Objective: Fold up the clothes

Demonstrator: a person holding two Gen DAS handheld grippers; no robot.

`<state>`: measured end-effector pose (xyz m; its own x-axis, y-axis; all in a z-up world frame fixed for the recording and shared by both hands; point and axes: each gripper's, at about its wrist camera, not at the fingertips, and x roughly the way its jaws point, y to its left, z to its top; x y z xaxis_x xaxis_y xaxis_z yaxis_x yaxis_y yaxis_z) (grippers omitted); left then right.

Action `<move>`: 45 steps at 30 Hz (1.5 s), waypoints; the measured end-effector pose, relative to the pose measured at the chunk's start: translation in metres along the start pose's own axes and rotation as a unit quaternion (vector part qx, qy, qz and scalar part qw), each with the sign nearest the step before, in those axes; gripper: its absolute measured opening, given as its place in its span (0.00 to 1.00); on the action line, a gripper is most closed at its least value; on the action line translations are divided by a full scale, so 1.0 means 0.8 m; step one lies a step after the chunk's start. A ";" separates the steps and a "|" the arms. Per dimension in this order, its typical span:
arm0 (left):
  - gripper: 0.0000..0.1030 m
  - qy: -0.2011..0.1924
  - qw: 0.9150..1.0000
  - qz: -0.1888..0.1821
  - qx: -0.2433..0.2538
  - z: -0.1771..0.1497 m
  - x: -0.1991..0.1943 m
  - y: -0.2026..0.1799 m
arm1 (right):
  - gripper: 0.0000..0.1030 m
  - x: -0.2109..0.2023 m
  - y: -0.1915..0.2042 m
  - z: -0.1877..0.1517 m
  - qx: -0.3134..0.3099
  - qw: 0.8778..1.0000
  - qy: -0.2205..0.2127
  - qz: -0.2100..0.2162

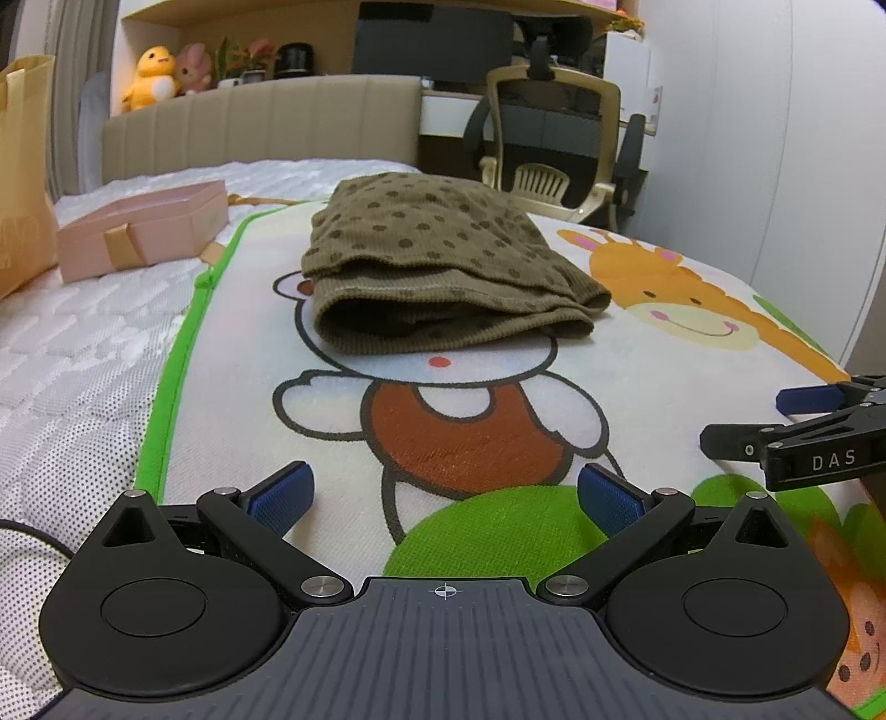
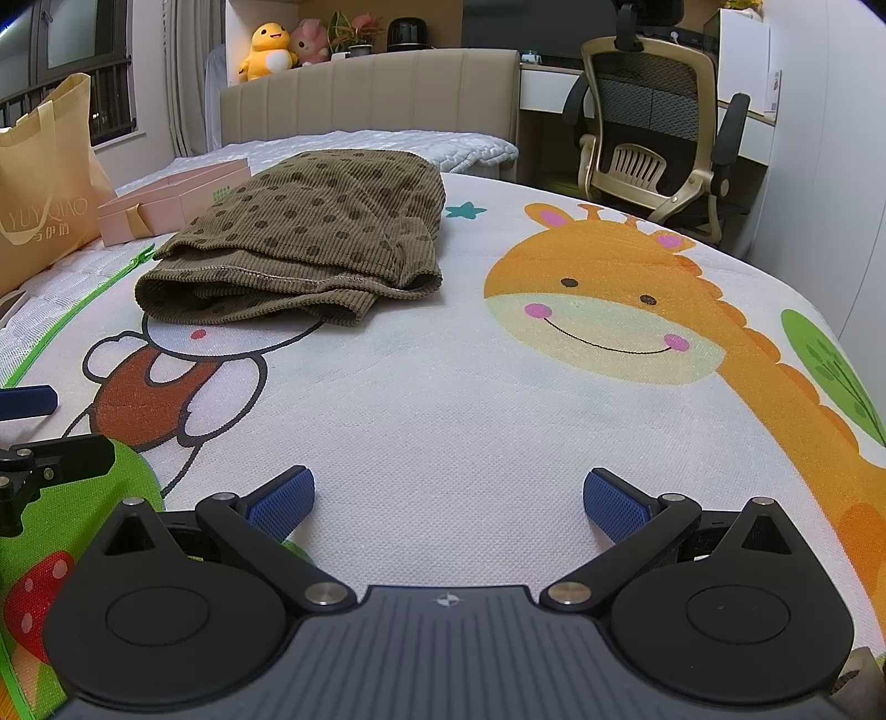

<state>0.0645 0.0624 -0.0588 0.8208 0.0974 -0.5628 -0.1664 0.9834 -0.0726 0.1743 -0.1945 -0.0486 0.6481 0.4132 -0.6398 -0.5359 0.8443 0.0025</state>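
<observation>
On the far left, a tan tote bag (image 2: 44,188) stands on the white mattress (image 1: 83,343), outside the green left edge of the cartoon mat (image 2: 470,399) that covers the bed. Just right of the bag, a pink gift box (image 1: 144,227) with a tan ribbon lies on the mattress near the mat's far left corner. The folded garment (image 1: 437,260), brown ribbed cloth with darker dots, rests on the mat toward its far left part, partly covering the head of the printed bear; its layered open edge faces the cameras and nothing touches it. The left gripper (image 1: 446,498) is held low over the mat's near edge, its blue pads (image 1: 282,495) spread wide apart and holding nothing. The right gripper (image 2: 448,501) is held beside it, over bare mat near the printed giraffe, its blue pads (image 2: 614,504) likewise spread wide and empty; both grippers are well apart from the garment. Behind the bed, a beige headboard (image 2: 371,94) carries a yellow plush toy (image 2: 268,50) and a pink plush toy (image 2: 310,40). At far right, an office chair (image 2: 659,127) stands beyond the mat's far right corner.
</observation>
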 end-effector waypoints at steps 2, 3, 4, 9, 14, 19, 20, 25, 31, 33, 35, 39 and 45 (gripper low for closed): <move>1.00 0.000 1.000 -0.001 -0.001 0.000 0.000 0.000 | 1.00 0.000 0.000 0.000 0.000 1.000 0.000 0.000; 1.00 0.001 1.000 -0.001 -0.001 0.000 0.000 0.000 | 1.00 0.000 0.000 0.000 0.000 1.000 0.000 0.000; 1.00 0.001 1.000 -0.001 -0.001 0.000 0.000 0.000 | 1.00 0.000 0.000 0.000 0.000 1.000 0.000 0.000; 1.00 0.003 1.000 0.000 -0.001 0.000 0.000 0.000 | 1.00 0.000 0.000 0.000 0.000 1.000 0.000 0.000; 1.00 0.003 1.000 -0.001 -0.001 0.001 0.001 0.000 | 1.00 0.000 0.000 0.000 0.000 1.000 -0.001 0.000; 1.00 0.003 1.000 -0.002 -0.003 0.001 0.001 0.000 | 1.00 0.000 0.000 0.000 0.000 1.000 -0.001 0.000; 1.00 0.003 1.000 -0.002 -0.003 0.001 0.001 0.000 | 1.00 0.000 0.000 0.000 0.000 1.000 -0.001 0.000; 1.00 0.005 1.000 -0.001 -0.003 0.001 0.001 0.001 | 1.00 0.000 0.000 0.000 0.000 1.000 -0.001 0.000; 1.00 0.006 1.000 -0.001 -0.003 0.001 0.002 0.001 | 1.00 0.000 0.000 0.000 0.000 1.000 -0.001 0.000; 1.00 0.006 1.000 0.000 -0.003 0.001 0.002 0.001 | 1.00 0.000 0.000 0.000 0.000 1.000 -0.001 0.000; 1.00 0.006 1.000 0.000 -0.003 0.001 0.002 0.001 | 1.00 0.001 0.000 0.000 0.000 1.000 -0.001 0.000; 1.00 0.006 1.000 0.000 -0.003 0.001 0.002 0.001 | 1.00 0.001 0.000 0.000 0.000 1.000 -0.001 0.000; 1.00 0.006 1.000 -0.001 -0.003 0.001 0.002 0.001 | 1.00 0.001 0.000 0.000 0.000 1.000 -0.001 0.000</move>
<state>0.0664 0.0635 -0.0591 0.8142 0.0943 -0.5728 -0.1682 0.9827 -0.0774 0.1744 -0.1943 -0.0490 0.6489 0.4138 -0.6385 -0.5357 0.8444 0.0028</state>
